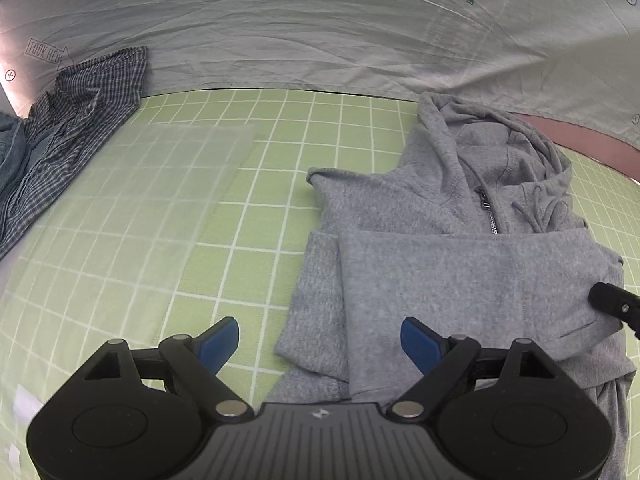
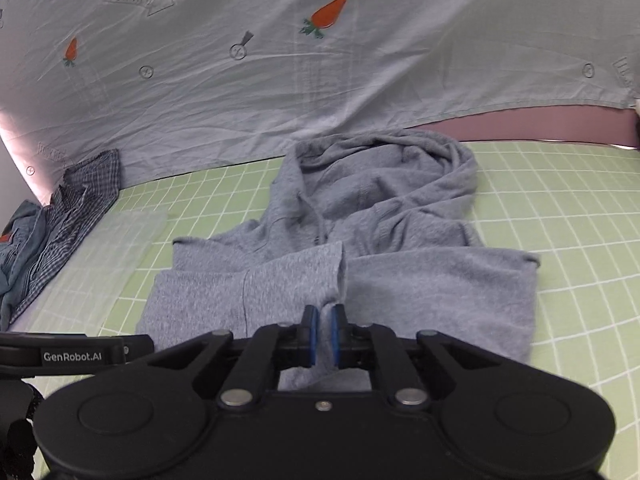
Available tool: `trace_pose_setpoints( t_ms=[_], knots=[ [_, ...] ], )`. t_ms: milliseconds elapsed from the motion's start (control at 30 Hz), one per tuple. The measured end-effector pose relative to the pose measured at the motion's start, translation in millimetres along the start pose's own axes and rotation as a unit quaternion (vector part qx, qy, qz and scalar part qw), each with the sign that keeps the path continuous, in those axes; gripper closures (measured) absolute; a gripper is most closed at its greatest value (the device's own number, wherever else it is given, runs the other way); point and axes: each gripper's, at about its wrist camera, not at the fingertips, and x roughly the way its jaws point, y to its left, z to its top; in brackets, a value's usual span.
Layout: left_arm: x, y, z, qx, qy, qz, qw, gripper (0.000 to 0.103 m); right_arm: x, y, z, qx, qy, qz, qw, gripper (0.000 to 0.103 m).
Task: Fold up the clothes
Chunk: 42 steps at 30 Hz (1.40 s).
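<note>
A grey zip hoodie [image 1: 460,248] lies partly folded on the green grid mat [image 1: 260,208], hood towards the backdrop, a sleeve laid across its front. My left gripper [image 1: 320,342] hovers open over the hoodie's left edge, one blue pad above the mat and the other above the cloth, with nothing gripped. In the right wrist view, my right gripper [image 2: 323,334] is shut on a fold of the hoodie [image 2: 380,220] at its near middle, and grey cloth shows between the pads. A black part of the right gripper [image 1: 612,304] rests on the hoodie's right side.
A crumpled plaid shirt [image 1: 72,132] and denim cloth [image 2: 20,240] lie at the mat's far left. A translucent sheet [image 1: 160,200] lies flat between them and the hoodie. A pale sheet with carrot prints [image 2: 320,80] hangs behind. The left gripper's body [image 2: 72,354] is beside mine.
</note>
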Motion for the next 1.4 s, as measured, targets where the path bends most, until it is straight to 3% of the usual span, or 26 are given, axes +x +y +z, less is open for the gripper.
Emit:
trace_pose_setpoints(
  t_ms=[267,700,833,900,933,967,1067,1267,1400],
  knots=[
    [14.0,-16.3,-4.2,0.031,0.018,0.002,0.9994,0.015,-8.1,-67.7,-4.8,0.082,0.016,-0.070,0.994,0.095],
    [34.2,-4.7,-6.4,0.000,0.055,0.007,0.9985,0.004,20.1,-67.3,-19.8,0.051,0.065,-0.097,0.992,0.088],
    [30.8,3.8,4.1,-0.022,0.064,-0.005,0.9977,0.004,18.5,-69.9,-13.0,0.065,0.074,-0.097,0.990,0.072],
    [26.8,9.4,14.0,-0.034,0.056,-0.006,0.9978,0.004,17.2,-71.2,-6.0,0.072,0.078,-0.104,0.989,0.055],
    [25.3,11.8,20.6,-0.040,0.049,-0.004,0.9980,0.004,16.0,-71.8,-1.6,0.071,0.073,-0.109,0.989,0.039],
    [24.6,13.5,27.7,-0.043,0.043,-0.003,0.9981,0.004,14.8,-72.5,3.1,0.069,0.066,-0.115,0.989,0.030],
    [29.3,13.3,53.1,-0.047,0.025,-0.003,0.9986,0.004,15.8,-77.2,19.6,0.068,0.046,-0.121,0.989,0.016],
    [60.5,-3.2,110.7,-0.043,0.002,0.002,0.9991,0.004,49.8,-95.0,56.6,0.067,0.026,-0.144,0.987,0.010],
    [87.7,-16.2,152.8,-0.066,-0.012,-0.024,0.9975,0.004,78.5,-113.7,86.2,0.086,0.007,-0.152,0.985,0.010]
  ],
)
